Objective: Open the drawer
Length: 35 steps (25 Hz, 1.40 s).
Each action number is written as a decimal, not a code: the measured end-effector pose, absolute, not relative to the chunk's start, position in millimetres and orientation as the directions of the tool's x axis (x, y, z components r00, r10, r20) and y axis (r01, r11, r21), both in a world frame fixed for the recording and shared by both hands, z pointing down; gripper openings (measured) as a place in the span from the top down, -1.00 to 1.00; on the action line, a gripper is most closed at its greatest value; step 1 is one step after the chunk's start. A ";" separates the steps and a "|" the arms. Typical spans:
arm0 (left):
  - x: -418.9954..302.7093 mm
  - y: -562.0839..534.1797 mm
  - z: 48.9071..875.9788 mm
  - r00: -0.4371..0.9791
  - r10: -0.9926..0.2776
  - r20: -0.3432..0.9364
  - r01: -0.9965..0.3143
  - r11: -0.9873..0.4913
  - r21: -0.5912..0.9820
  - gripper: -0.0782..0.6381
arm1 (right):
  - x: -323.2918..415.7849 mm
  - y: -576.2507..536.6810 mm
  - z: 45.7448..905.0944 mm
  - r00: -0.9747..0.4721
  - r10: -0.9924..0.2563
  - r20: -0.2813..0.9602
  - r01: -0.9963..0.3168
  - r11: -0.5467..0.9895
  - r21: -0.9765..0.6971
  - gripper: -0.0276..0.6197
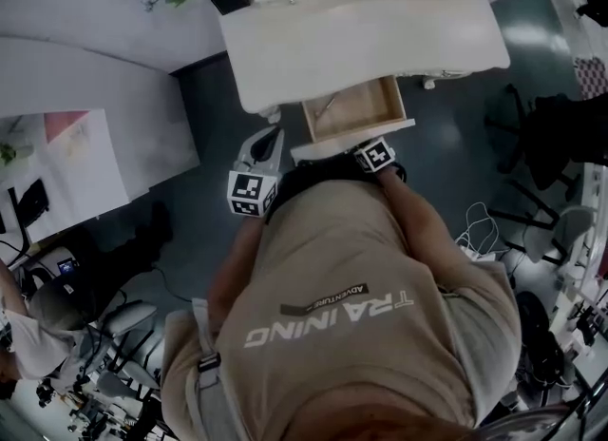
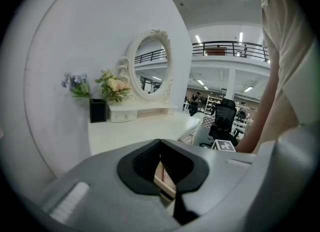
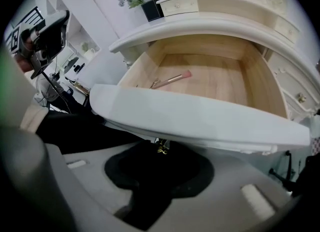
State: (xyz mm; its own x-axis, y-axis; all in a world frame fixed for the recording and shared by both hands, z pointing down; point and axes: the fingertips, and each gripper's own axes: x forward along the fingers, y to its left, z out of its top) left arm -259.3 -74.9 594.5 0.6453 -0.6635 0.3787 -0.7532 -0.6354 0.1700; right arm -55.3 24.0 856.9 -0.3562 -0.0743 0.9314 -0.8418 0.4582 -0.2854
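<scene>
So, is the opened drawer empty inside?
No, the right gripper view shows a pink-handled tool lying on the wooden bottom of the drawer.

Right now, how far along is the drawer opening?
Mostly done: the drawer stands pulled well out, its wooden inside showing. In hand: the right gripper appears to hold its small knob. Remaining: maybe a last pull, then letting go.
</scene>
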 end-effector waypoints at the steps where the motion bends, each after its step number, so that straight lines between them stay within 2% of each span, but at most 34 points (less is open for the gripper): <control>1: -257.4 -74.7 595.0 0.644 -0.663 0.381 -0.754 -0.636 0.167 0.76 | -56.8 26.2 856.5 -0.367 -0.068 0.928 -0.839 0.454 -0.299 0.53; 12: -198.0 -53.6 591.5 0.609 -0.658 0.443 -0.773 -0.618 0.143 0.76 | -39.3 45.2 857.2 -0.462 -0.075 0.884 -0.788 0.492 -0.370 0.53; 21: -140.2 -16.4 592.2 0.572 -0.682 0.455 -0.809 -0.559 0.181 0.76 | -23.2 66.0 857.6 -0.539 -0.088 0.838 -0.752 0.497 -0.432 0.53; 29: -159.9 26.5 597.6 0.527 -0.711 0.465 -0.843 -0.507 0.180 0.76 | -26.1 68.2 857.2 -0.561 -0.127 0.818 -0.746 0.506 -0.433 0.52; 35: -188.4 46.0 589.1 0.532 -0.731 0.428 -0.842 -0.510 0.177 0.76 | -20.6 94.7 845.6 -0.590 -0.139 0.795 -0.765 0.410 -0.496 0.52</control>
